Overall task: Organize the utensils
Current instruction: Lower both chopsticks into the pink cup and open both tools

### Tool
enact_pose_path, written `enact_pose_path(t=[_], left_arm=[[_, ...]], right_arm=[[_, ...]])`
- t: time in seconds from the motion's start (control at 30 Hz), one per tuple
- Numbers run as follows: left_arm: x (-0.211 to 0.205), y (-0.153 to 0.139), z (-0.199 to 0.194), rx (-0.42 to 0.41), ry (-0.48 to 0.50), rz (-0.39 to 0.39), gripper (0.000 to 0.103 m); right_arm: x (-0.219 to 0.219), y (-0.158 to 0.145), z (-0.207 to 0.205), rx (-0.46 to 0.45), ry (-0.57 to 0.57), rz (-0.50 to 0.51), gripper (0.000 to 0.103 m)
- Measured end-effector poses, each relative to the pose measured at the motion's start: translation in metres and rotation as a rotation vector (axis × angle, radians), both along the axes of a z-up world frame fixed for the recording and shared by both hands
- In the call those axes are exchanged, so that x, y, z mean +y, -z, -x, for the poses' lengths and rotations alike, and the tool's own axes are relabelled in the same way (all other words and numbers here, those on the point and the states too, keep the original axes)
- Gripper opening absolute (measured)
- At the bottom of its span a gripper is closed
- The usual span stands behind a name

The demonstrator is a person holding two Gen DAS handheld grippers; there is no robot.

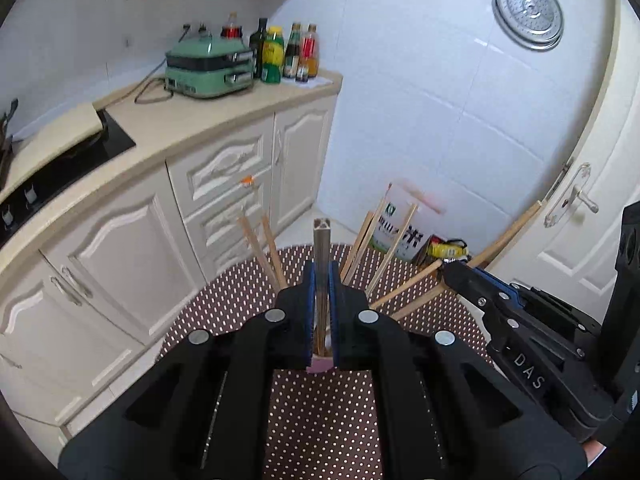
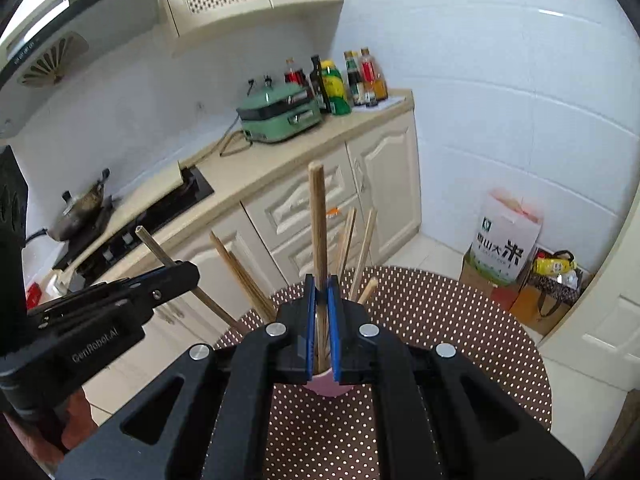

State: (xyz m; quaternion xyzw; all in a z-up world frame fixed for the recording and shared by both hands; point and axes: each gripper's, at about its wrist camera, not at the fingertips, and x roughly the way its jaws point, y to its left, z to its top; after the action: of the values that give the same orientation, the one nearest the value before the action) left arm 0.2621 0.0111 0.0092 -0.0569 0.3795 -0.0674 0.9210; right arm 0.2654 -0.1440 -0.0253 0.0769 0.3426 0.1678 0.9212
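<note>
A pink cup [image 2: 326, 386] stands on the round brown dotted table [image 2: 440, 320] and holds several wooden chopsticks [image 2: 362, 250] fanned outward. It also shows in the left wrist view [image 1: 319, 363], mostly hidden by my fingers. My left gripper [image 1: 321, 276] is shut on a grey metal chopstick [image 1: 321, 248] that stands upright over the cup. My right gripper [image 2: 321, 284] is shut on a wooden chopstick [image 2: 317, 216], also upright over the cup. Each gripper shows from the side in the other view: the right one [image 1: 452, 270] and the left one [image 2: 192, 272].
A kitchen counter [image 1: 192, 120] with a stove [image 2: 160, 208], a wok [image 2: 80, 210], a green appliance [image 1: 208, 66] and several bottles [image 1: 296, 52] runs along the left. A rice bag [image 2: 504, 240] and other bags [image 2: 552, 280] stand on the floor by the far wall. A door [image 1: 580, 208] is at right.
</note>
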Motion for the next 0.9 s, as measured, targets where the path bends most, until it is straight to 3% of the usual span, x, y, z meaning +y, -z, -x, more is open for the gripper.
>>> enact_pose_path(t=[0.27,0.63,0.8,0.87,0.9], left_arm=[[0.002,0.039,-0.012,0.081,-0.019,0.003,0.006],[0.008,0.067,-0.025,0.039,-0.037,0.005,0.007],[0.011,0.091,-0.031,0.116,-0.031,0.021,0.009],[0.009,0.101,-0.029,0.146,-0.025,0.010,0.012],[0.008,0.106,-0.029,0.162,-0.023,-0.001,0.019]], right_arm=[[0.015,0.037,-0.015,0.099,-0.026,0.047,0.005],[0.024,0.077,-0.035,0.206,-0.038,0.073,0.006],[0.020,0.093,-0.038,0.264,-0.029,0.059,0.008],[0.019,0.096,-0.037,0.277,-0.029,0.060,0.016],[0.019,0.098,-0.036,0.282,-0.029,0.061,0.027]])
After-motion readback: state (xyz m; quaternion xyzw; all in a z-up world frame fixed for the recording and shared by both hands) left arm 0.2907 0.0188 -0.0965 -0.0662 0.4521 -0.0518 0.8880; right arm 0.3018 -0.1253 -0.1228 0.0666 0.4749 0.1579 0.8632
